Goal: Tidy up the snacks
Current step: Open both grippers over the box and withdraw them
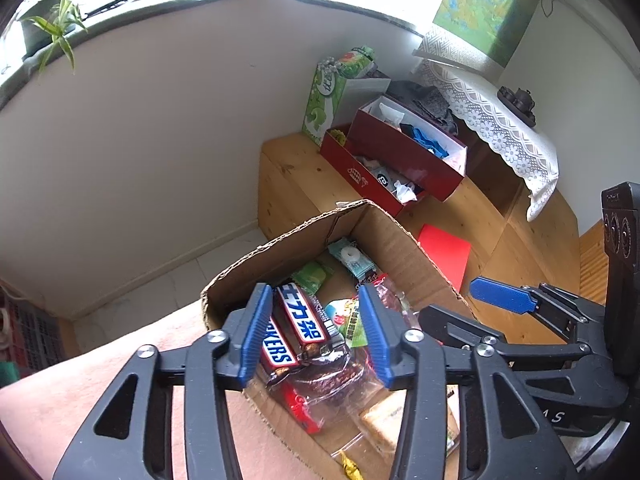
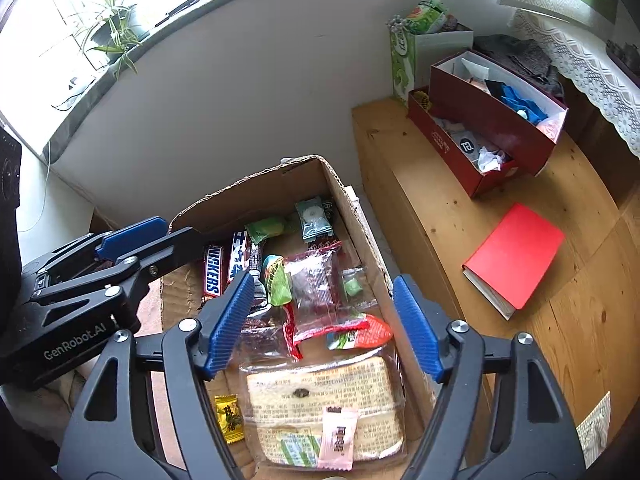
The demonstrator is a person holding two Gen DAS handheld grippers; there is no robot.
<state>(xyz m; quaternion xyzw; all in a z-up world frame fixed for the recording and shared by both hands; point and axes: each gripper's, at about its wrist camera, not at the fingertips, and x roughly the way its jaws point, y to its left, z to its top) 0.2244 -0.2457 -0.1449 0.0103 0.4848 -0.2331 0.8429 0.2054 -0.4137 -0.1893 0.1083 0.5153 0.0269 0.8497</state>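
An open cardboard box (image 1: 384, 236) (image 2: 352, 216) holds several snacks: two Snickers bars (image 1: 300, 320) (image 2: 214, 274), a green candy (image 2: 266, 228), a teal packet (image 2: 314, 216), clear wrapped pastries (image 2: 316, 288) and a large cracker pack (image 2: 324, 408). My left gripper (image 1: 314, 332) is open and empty above the Snickers bars. My right gripper (image 2: 324, 320) is open and empty above the clear pastry packs. Each gripper shows in the other's view, the right one (image 1: 504, 300) and the left one (image 2: 132, 236).
A red book (image 2: 516, 256) (image 1: 444, 252) lies on the wooden platform (image 2: 440, 208). Two dark red boxes (image 2: 496, 120) (image 1: 400, 156) of odds and ends and a green carton (image 2: 404, 60) stand by the wall. A lace-covered table (image 1: 500, 128) is at the right.
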